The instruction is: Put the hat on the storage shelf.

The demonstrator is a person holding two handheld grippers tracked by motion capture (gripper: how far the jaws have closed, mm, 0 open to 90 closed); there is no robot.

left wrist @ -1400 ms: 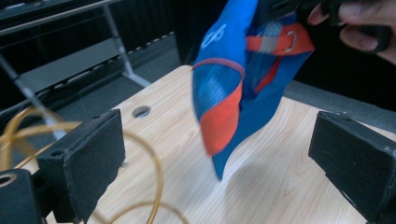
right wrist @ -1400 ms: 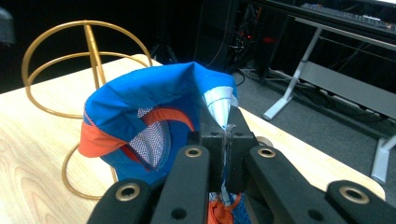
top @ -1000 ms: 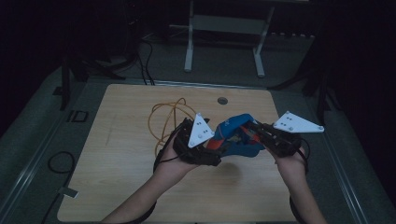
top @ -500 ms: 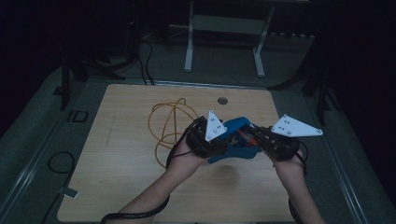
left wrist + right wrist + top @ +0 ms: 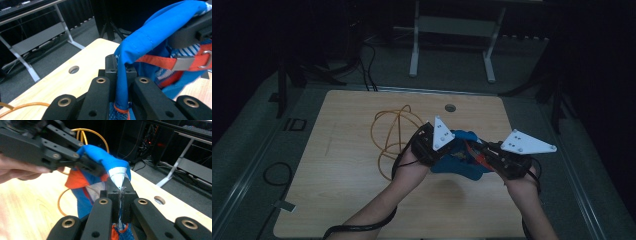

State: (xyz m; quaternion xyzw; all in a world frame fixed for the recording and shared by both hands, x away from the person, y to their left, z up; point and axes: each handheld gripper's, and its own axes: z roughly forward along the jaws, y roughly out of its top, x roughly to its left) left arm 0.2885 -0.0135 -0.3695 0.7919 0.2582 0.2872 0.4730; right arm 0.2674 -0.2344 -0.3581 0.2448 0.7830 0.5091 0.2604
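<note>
Your left gripper [image 5: 443,150] has closed in on the right gripper [image 5: 484,152] over the last second. In the high view they were apart with the blue fabric pouch with orange webbing strap and metal ring [image 5: 462,162] spread between them; now it's bunched in a short span, held just above the light wooden tabletop [image 5: 342,165], right of centre.

Left gripper view: jaws pressed on a rolled blue edge of the pouch [image 5: 135,50], which passes straight between them. Right gripper view: jaws pinched on a pale striped fold of the same pouch [image 5: 117,178], with the left gripper [image 5: 82,161] right up against it.

My read: you're folding or gathering the pouch, with both edges now brought together. Next likely needs one side to let go and re-grip, and the slack fabric could slip out then.

The orange cable loop [image 5: 392,132] lies on the table just left of your hands, clear of the pouch.
</note>
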